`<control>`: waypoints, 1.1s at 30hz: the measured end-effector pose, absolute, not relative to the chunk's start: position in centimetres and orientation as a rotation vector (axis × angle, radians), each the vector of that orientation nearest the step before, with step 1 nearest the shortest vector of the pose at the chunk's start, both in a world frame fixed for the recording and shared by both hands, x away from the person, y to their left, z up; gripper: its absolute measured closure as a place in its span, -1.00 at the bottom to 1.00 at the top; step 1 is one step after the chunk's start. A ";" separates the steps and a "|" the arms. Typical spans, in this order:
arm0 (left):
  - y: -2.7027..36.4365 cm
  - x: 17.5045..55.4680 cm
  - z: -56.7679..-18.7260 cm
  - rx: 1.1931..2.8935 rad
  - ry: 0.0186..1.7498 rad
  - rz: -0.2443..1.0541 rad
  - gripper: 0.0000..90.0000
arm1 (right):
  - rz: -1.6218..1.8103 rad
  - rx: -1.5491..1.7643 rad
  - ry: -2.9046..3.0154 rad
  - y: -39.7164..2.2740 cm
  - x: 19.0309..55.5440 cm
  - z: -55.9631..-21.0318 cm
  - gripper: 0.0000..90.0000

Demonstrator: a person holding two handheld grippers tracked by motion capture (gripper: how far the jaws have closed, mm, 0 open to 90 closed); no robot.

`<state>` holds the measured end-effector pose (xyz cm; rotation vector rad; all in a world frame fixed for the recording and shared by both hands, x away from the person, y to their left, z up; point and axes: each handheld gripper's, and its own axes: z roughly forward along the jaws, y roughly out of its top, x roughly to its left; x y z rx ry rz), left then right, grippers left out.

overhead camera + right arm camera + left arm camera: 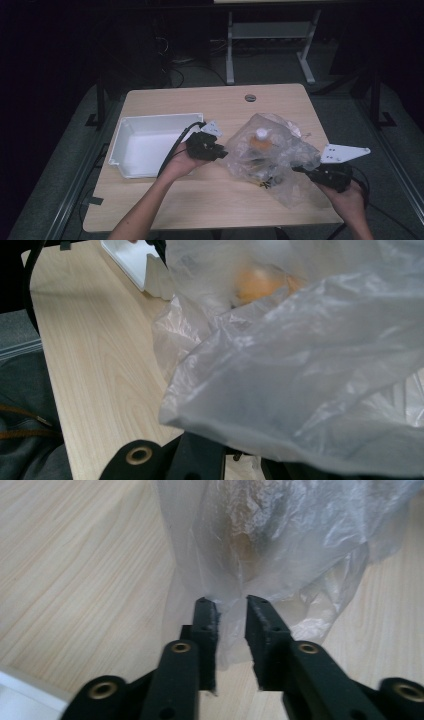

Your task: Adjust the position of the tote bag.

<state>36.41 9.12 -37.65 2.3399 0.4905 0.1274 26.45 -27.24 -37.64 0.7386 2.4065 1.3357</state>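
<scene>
Wooden table, plastic bag between claws, left claw spread, right claw pinching bag

The clear plastic bag drapes over the right gripper in its own view, hiding both jaws, so their grip on the film cannot be seen. Just beyond them, an orange shape inside the bag is blurred by the film. From above, small dark items inside, near that gripper, are too small to identify.
</scene>
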 end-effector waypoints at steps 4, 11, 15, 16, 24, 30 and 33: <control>9.1 36.1 -36.8 2.331 0.470 0.121 0.43 | 1.335 0.744 2.407 -27.3 26.4 -37.8 0.98; 8.5 35.3 -34.9 2.325 0.414 0.140 0.25 | 1.328 0.744 2.411 -27.2 26.4 -38.1 0.98; 8.4 35.1 -33.9 2.320 0.402 0.151 0.18 | 1.329 0.746 2.415 -27.2 26.3 -38.1 0.98; 8.4 35.0 -33.7 2.313 0.404 0.151 0.17 | 1.329 0.743 2.417 -27.1 26.3 -38.2 0.98; 7.0 34.5 -32.2 2.285 0.365 0.136 0.07 | 1.330 0.738 2.419 -26.9 26.3 -38.3 0.98; 5.2 33.8 -31.2 2.280 0.302 0.139 -0.01 | 1.326 0.737 2.420 -26.7 26.4 -38.4 0.98; 4.1 33.5 -30.7 2.282 0.263 0.139 -0.03 | 1.326 0.737 2.421 -26.7 26.3 -38.4 0.98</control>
